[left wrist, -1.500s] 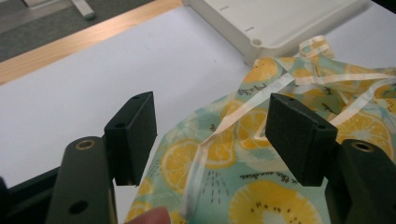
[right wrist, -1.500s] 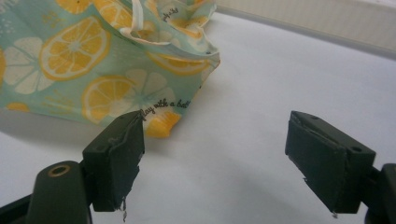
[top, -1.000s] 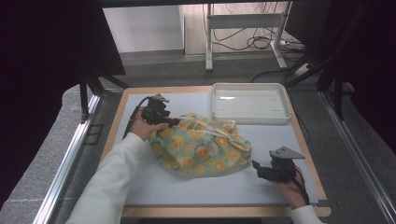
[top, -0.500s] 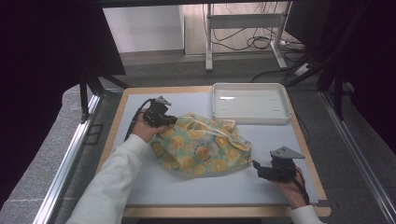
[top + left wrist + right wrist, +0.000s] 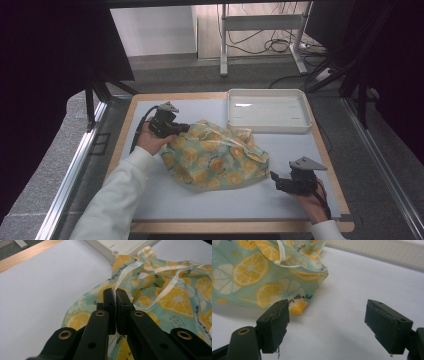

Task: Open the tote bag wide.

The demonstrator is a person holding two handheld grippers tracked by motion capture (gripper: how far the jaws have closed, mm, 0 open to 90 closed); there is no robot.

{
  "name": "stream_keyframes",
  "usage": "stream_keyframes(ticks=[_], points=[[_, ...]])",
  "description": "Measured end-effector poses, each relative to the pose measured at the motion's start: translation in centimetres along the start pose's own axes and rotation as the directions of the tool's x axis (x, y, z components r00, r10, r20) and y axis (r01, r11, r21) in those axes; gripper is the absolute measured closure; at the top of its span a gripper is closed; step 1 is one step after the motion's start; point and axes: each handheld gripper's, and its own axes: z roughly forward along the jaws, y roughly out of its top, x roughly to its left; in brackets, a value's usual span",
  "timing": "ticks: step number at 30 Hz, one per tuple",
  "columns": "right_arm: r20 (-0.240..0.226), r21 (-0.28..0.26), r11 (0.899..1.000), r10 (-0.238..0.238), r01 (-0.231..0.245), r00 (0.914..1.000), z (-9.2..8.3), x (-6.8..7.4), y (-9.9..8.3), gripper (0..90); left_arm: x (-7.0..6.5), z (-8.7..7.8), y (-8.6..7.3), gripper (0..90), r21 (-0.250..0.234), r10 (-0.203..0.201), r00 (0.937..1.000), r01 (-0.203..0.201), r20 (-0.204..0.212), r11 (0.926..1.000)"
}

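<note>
Left tool (image 5: 115, 293): you are holding its jaws pressed together on the pale ribbon tie (image 5: 125, 275) at the near-left edge of the lemon-print fabric bag (image 5: 215, 160). The jaws have just been closing, and the tie is running between them now; a second ago they were standing wide beside the cloth. In the high view this tool (image 5: 181, 128) is sitting at the bag's upper-left corner, your left hand (image 5: 150, 140) wrapped behind it.

Right tool (image 5: 325, 325): you are keeping its jaws spread wide with nothing between them. It is waiting just off the bag's right corner, close but apart from the cloth, and in the high view it (image 5: 274, 178) is resting low over the desk (image 5: 165, 200).

Bag: it is lying crumpled in the middle of the desk's white mat, ties trailing loose across its top.

White tray (image 5: 267, 111): it is standing empty at the far right of the desk, the bag's far edge lying just beside its near wall.

Reading: the fresh grip suggests you are starting to lift or spread the bag by its tie; the right tool looks placed to take the opposite corner next.
</note>
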Motion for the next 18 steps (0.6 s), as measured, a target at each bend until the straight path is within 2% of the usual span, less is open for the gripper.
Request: stream_keyframes(ticks=[6, 18], points=[[-0.007, -0.011, 1.000, 0.004, -0.004, 1.0000, -0.22, 0.09, 0.07, 20.3, -0.17, -0.56, 0.09, 89.6, -0.023, -0.010, 0.9999, 0.010, 0.009, 0.9997], [-0.021, -0.022, 0.999, 0.027, -0.028, 0.9994, -0.63, 0.04, 0.67, 22.8, 0.29, -0.62, 0.12, 89.8, -0.031, -0.017, 0.9994, 0.018, 0.029, 0.9993]])
